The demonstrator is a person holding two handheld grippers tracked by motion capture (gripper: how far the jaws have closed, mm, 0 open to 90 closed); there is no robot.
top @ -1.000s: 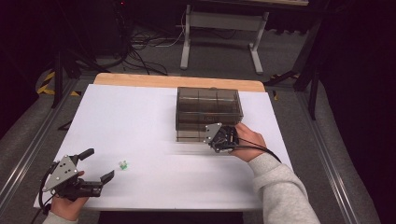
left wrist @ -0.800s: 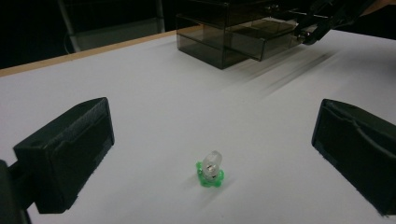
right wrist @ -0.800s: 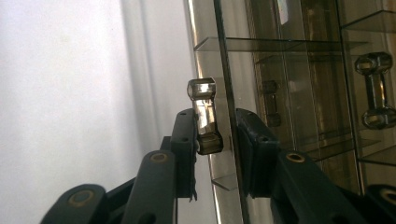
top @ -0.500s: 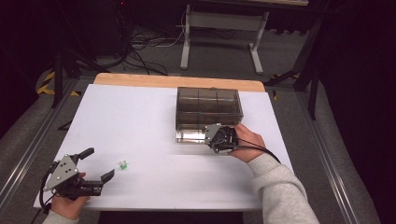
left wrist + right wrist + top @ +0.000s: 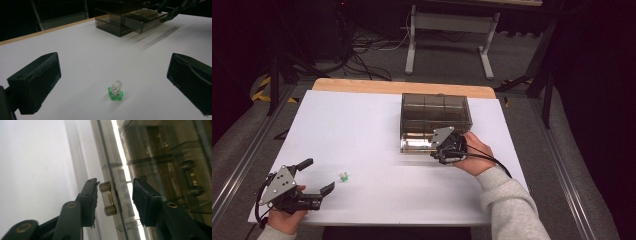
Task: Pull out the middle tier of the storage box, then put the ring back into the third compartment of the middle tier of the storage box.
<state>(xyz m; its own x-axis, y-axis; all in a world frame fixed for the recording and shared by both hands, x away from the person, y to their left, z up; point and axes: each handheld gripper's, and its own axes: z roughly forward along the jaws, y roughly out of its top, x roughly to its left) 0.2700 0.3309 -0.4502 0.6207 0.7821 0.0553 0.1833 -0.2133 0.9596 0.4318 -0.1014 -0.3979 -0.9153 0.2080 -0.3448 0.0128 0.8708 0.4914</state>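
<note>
The right gripper [image 5: 438, 150] sits at the front of a smoky, see-through drawer box [image 5: 435, 112] toward the far right of the white surface [image 5: 362, 125]. In the right gripper view, its two black fingers [image 5: 90, 195] stand apart on either side of the drawer's small handle [image 5: 108, 198]. The left finger is close beside the handle, the right one is clear of it, and neither pad presses on it. The fingers have just been opening, with the handle between them. The bottom drawer [image 5: 417, 145] is pulled partway out toward the person, and the right hand [image 5: 472, 152], in a light grey sleeve [image 5: 507, 205], rests on the surface just behind the gripper.

The left gripper [image 5: 319, 177] lies low at the near left corner of the surface, held in the left hand [image 5: 282, 217]. Its fingers [image 5: 37, 80] are spread wide and hold nothing. Just ahead of them, on the bare white surface, stands a small clear piece on a green base [image 5: 115, 91], upright and touched by neither finger. In the high view it sits near the left gripper's tips, well apart from the drawer box.

Beyond the surface's wooden far edge [image 5: 402, 87] lie a dark floor, cables and a metal stand [image 5: 447, 35].
</note>
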